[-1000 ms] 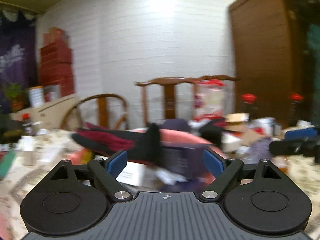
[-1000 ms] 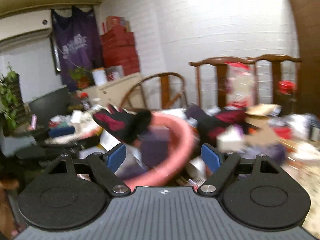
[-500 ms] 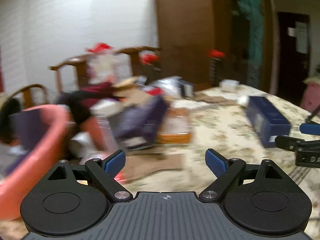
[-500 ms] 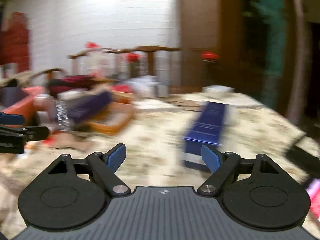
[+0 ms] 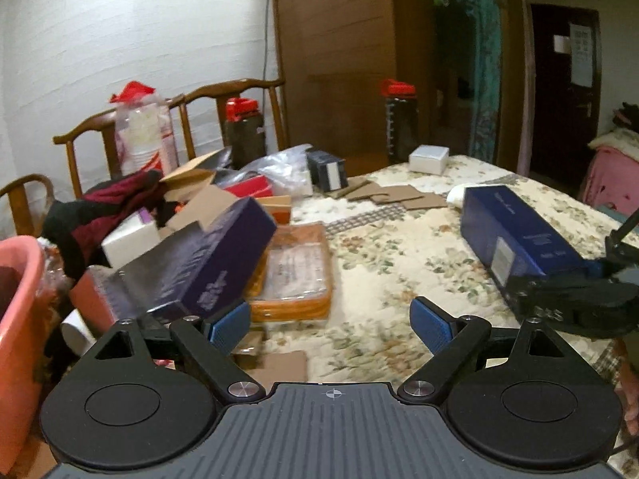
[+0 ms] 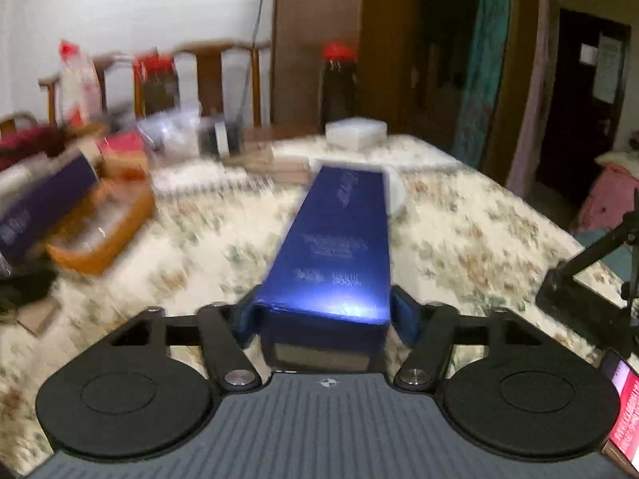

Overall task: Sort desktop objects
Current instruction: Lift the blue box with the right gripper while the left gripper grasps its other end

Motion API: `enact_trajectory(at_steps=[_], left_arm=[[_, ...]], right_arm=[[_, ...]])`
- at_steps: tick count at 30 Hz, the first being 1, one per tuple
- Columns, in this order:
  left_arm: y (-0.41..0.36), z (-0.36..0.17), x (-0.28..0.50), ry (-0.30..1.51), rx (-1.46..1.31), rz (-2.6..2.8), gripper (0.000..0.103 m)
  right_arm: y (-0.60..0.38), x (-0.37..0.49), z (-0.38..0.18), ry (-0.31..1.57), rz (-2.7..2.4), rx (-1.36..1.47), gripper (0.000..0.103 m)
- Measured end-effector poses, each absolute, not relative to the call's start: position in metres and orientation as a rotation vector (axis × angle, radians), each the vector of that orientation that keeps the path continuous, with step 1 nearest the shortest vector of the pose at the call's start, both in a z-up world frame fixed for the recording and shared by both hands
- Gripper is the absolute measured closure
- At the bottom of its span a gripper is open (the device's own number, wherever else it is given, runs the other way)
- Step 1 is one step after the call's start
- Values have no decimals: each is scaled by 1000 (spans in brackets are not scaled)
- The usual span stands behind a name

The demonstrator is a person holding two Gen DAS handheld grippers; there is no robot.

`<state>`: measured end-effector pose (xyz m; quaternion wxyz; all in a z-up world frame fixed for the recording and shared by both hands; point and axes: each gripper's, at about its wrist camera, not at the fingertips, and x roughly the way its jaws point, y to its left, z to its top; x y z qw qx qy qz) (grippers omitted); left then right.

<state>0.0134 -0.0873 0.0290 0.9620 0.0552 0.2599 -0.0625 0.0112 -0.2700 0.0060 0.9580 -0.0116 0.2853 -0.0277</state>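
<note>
1. The step in hand is judged to be the pick-up of the long blue box [image 6: 339, 247], which lies flat on the floral tablecloth [image 6: 471, 231] at the right of the table, lengthwise away from the right gripper [image 6: 325, 319].
2. The near end of the box is straddled by the right gripper, whose jaws are closing on it. The blue pads [image 6: 405, 317] are seen at both sides of the box, but whether they press yet cannot be told (the frame is blurred).
3. The left gripper [image 5: 331, 321] is held wide open with nothing between its fingers, low over bare cloth beside an orange packet [image 5: 295, 275].
4. To its left a heap of unsorted things is seen: a tilted purple box [image 5: 203, 263], a dark red garment [image 5: 116, 203] and cardboard scraps, with the rim of a pink basin [image 5: 20, 279] at the edge of view.
5. Next, the closing should be finished until both pads bear firmly on the side walls. Because only one end is held, the far end may be expected to sag, so a slow, level lift is called for.
6. A destination must then be chosen (possibly the pink basin, though this is only a guess).
</note>
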Motion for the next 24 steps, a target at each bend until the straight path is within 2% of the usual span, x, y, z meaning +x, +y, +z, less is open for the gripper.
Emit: enact_trajectory(at_steps=[5,11,15,24], left_arm=[[-61,40,2,507,99,-127,9],[-27,50,-26,464,222,-190,7],[-9,49,-52,422,392,-394,7],[-45,38,-47,388,770,-678,7]], right_arm=[[-281,-39,11,551,238,49,38],[-297,-102,27,556,810,-46,38],[-304,-90,16,676,961,-130,38],[-317,-74,17,710,1046,-118,38]])
